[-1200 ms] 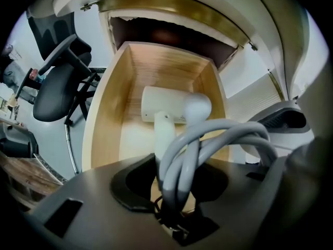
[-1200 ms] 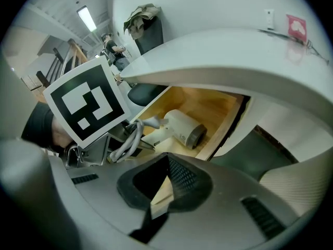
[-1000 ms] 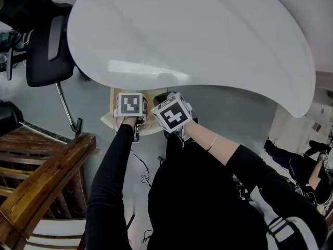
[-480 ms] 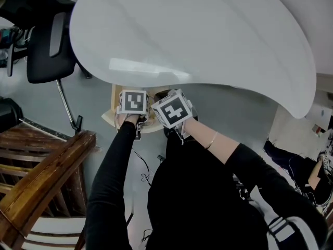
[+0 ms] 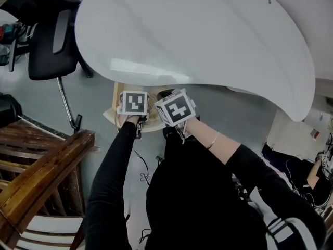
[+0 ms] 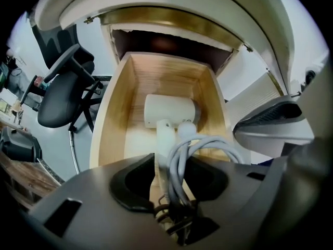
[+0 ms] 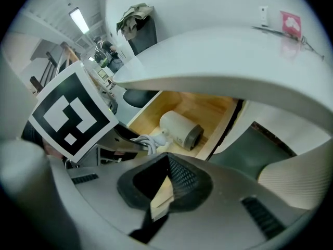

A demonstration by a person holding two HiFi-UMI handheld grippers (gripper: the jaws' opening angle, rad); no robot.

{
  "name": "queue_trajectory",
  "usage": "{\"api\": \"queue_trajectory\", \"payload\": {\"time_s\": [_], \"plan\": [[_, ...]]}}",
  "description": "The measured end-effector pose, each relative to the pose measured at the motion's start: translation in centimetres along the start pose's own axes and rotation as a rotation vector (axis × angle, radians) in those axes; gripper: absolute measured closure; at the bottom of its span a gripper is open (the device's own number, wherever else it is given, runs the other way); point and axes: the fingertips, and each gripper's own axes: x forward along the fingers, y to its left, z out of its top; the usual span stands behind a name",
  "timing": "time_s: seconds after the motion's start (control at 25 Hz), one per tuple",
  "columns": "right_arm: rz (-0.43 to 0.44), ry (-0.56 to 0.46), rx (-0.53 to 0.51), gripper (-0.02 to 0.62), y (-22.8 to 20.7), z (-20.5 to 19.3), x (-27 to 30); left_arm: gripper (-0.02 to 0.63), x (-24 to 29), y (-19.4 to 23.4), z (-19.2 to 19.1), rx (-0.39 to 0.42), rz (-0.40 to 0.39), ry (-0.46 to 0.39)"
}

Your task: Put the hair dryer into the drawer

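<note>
Hair dryer (image 6: 169, 111), white with a short cylindrical barrel, lies inside the open pale wooden drawer (image 6: 117, 103) under the curved white table (image 5: 197, 35). Far left stands a black office chair (image 5: 47, 46). The left gripper (image 6: 169, 176) is clamped on the dryer's handle together with its looped grey cord (image 6: 203, 147). Just to the right, the right gripper (image 7: 164, 186) is closed on the drawer's front edge.
</note>
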Motion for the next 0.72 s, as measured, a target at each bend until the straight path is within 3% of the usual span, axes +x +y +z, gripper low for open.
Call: {"api": "queue_trajectory", "payload": {"time_s": [0.48, 0.72], "plan": [[-0.014, -0.004, 0.007, 0.592, 0.4, -0.2, -0.7, 0.418, -0.9, -0.3, -0.4, 0.008, -0.039, 0.013], [-0.016, -0.019, 0.003, 0.592, 0.1, -0.1, -1.3, 0.417, -2.6, 0.2, -0.2, 0.026, 0.0, -0.013]]}}
